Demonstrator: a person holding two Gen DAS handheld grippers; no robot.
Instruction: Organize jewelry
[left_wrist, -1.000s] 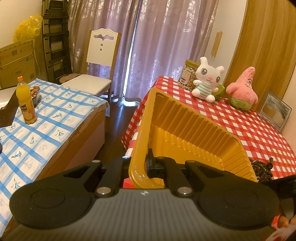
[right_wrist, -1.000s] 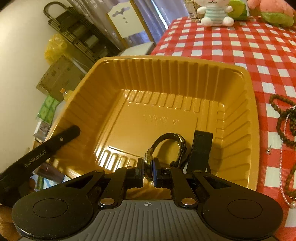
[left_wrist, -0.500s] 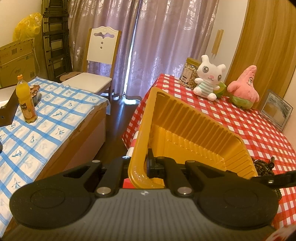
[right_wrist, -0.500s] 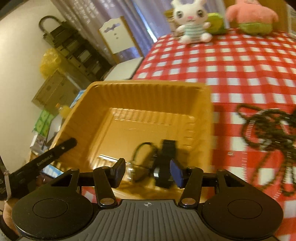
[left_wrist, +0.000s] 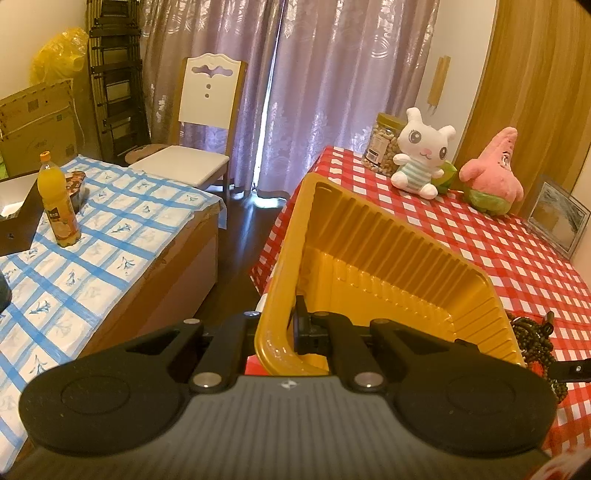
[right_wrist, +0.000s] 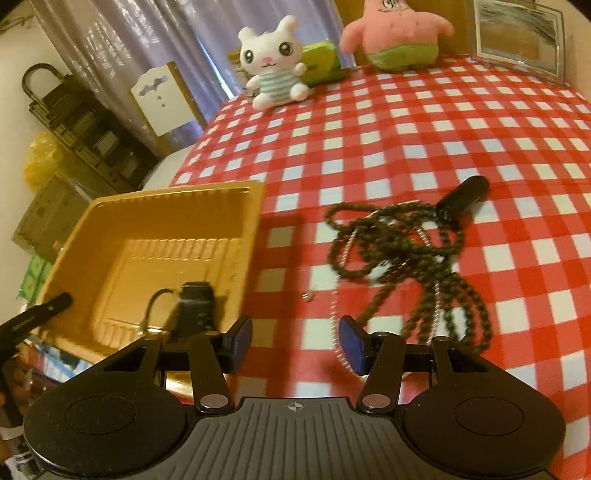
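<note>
Your left tongs (left_wrist: 286, 332) are clenched on the near rim of the yellow tray (left_wrist: 388, 258), tipping it up at the table's edge, while your right tongs (right_wrist: 295, 341) hang spread wide over the red checked tablecloth (right_wrist: 406, 129). A black watch (right_wrist: 192, 306) lies in the tray's near corner; the tangled bead necklaces (right_wrist: 406, 254) stretch away from you toward a small black piece. No writing is readable; plush toys and a framed picture (right_wrist: 517, 40) line the far side.

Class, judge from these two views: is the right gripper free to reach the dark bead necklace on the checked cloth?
Probably yes. The right gripper is open and empty, and the bead necklace lies just ahead on bare cloth, beside the yellow tray, with nothing between them.
</note>
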